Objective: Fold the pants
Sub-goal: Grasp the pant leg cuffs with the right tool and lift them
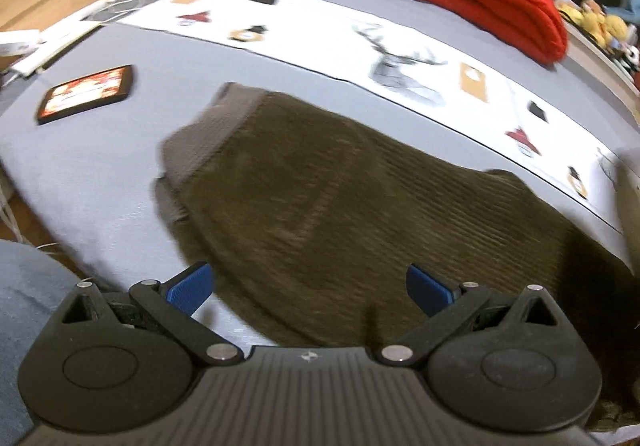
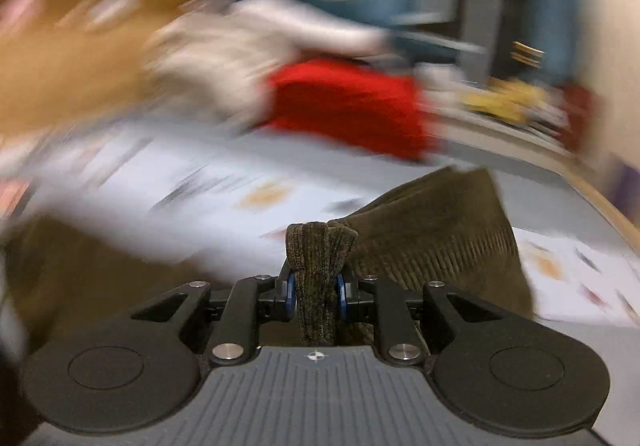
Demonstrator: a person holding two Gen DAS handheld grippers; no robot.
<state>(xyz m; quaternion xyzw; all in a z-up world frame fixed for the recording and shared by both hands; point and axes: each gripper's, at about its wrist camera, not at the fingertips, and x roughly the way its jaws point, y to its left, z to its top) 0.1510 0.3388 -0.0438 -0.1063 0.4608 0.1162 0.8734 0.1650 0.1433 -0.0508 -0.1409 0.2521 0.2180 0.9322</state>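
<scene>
We see the pants (image 1: pixel 352 206) spread on the bed (image 1: pixel 88 174) just ahead of our left hand-held gripper (image 1: pixel 308 288), jaws apart, long axis running up-left to lower-right; our right hand-held gripper (image 2: pixel 317 292) is clamped on 1 bunched end.
</scene>
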